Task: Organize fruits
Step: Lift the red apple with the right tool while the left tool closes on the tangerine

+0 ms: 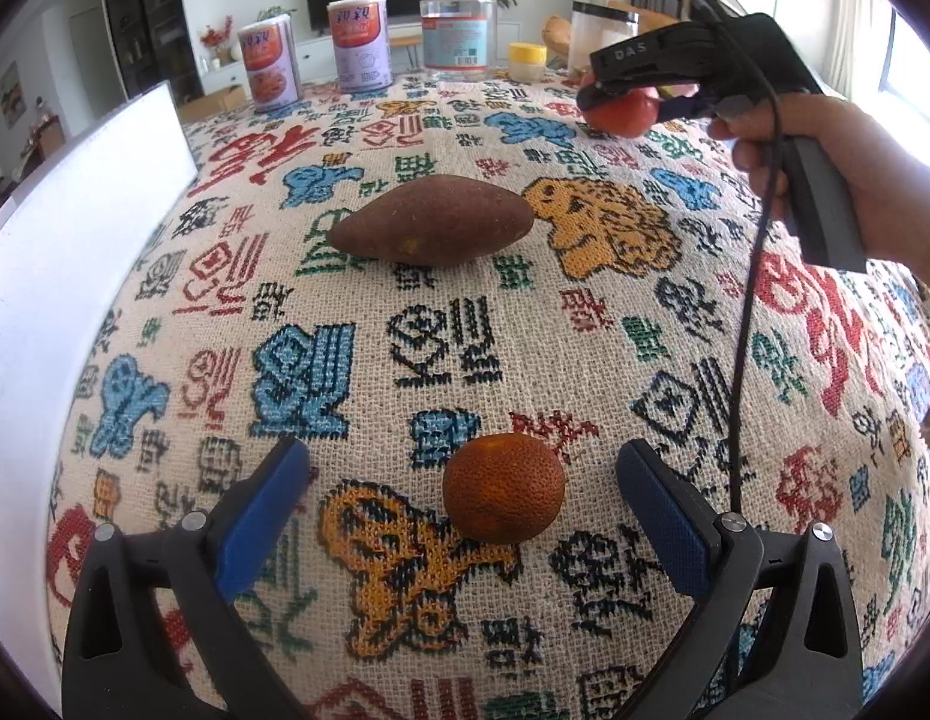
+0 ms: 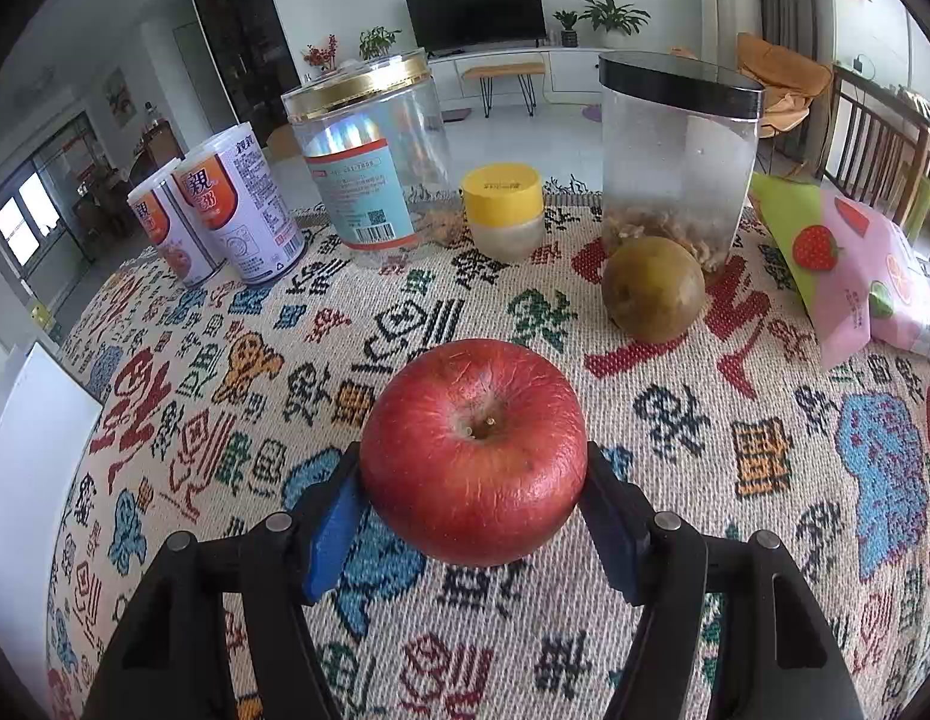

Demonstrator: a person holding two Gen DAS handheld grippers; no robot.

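Observation:
In the left wrist view my left gripper [image 1: 465,480] is open, its blue pads either side of a small orange tangerine [image 1: 504,487] lying on the patterned cloth, not touching it. A brown sweet potato [image 1: 432,221] lies farther ahead. My right gripper [image 2: 474,480] is shut on a wrinkled red apple [image 2: 474,450], held by both pads; it also shows at the far right of the left wrist view [image 1: 624,111]. A greenish-brown round fruit [image 2: 653,288] sits beyond the apple.
A white box [image 1: 63,276] stands at the left edge. At the table's back stand two cans [image 2: 225,216], a gold-lidded clear jar [image 2: 375,162], a small yellow-lidded jar [image 2: 504,210] and a black-lidded clear container [image 2: 678,156]. A fruit-print bag [image 2: 855,264] lies right.

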